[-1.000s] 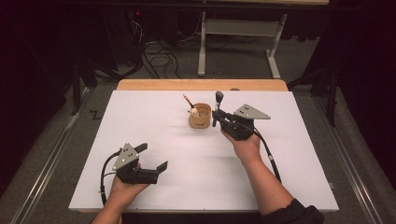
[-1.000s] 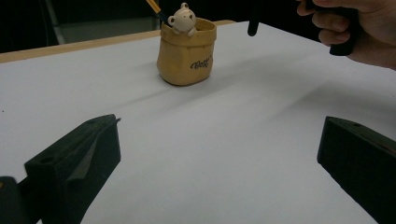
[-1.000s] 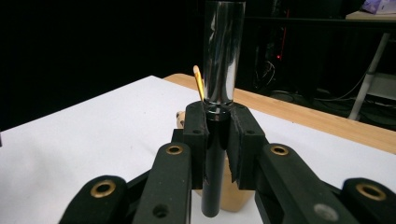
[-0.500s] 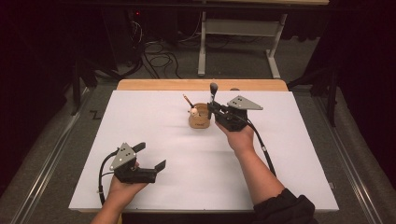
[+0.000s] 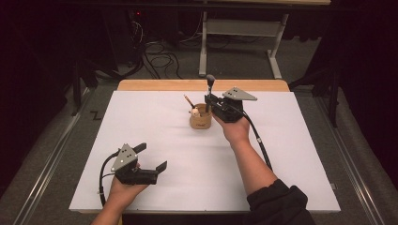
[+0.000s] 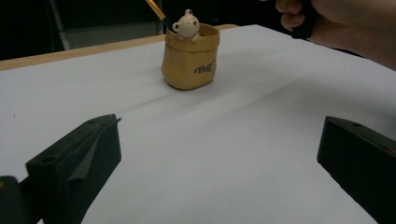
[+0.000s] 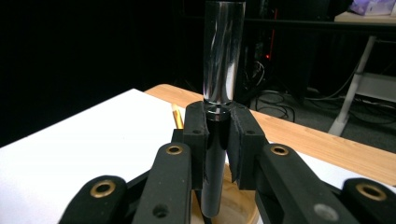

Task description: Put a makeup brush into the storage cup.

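Note:
A tan bag-shaped pen holder [image 5: 201, 120] [image 6: 189, 58] stands mid-table with a small bear figure [image 5: 195, 112] [image 6: 187, 24] and a yellow pencil [image 5: 187, 101] [image 6: 156, 9] in it. My right gripper [image 5: 209, 101] [image 7: 218, 140] is shut on a black pen with a clear cap [image 5: 210, 86] [image 7: 223, 56]. The pen is upright, and its lower end hangs just over the holder's mouth [image 7: 233, 200]. My left gripper [image 5: 152, 157] [image 6: 219, 154] rests open near the front left, pointing at the holder, with nothing between its jaws.
A white sheet [image 5: 291, 140] covers the table; a wooden strip [image 5: 159, 85] shows at its far edge. The right hand [image 6: 336, 18] hovers right of the holder. Beyond the table are cables and a desk frame [image 5: 244, 28] on the floor.
My right gripper has carried the pen left and away from the person, from beside the holder to right over its mouth. The left gripper has barely shifted.

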The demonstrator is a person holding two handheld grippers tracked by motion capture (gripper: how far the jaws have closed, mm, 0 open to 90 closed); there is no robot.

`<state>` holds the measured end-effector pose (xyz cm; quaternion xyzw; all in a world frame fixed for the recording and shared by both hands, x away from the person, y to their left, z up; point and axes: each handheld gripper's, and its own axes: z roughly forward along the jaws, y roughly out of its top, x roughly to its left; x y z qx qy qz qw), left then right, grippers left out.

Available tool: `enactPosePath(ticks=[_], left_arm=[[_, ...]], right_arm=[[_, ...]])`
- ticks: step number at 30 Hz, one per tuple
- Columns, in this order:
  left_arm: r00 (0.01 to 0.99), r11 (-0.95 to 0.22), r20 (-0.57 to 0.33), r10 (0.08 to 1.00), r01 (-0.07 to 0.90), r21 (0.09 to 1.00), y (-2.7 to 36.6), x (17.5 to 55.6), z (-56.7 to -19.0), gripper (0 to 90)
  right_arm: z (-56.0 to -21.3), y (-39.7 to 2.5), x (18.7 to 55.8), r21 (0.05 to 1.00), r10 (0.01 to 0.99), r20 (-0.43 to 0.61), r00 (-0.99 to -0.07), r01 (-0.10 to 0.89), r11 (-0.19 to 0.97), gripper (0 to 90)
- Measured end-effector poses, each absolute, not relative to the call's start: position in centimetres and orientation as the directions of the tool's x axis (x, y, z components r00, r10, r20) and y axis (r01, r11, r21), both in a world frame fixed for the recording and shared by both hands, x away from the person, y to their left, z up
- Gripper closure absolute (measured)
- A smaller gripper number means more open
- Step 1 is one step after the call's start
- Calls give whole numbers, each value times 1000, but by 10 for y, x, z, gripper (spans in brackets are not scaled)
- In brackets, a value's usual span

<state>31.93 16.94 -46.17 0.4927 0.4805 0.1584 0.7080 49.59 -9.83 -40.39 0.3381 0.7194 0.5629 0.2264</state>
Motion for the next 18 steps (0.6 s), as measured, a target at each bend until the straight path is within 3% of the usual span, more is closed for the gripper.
enactPosePath(ticks=[18], left_arm=[[490, 469, -526, 695, 247, 848, 170, 319, -460, 12]], right_arm=[[-421, -89, 508, 944, 750, 63, -658, 283, 169, 799]])
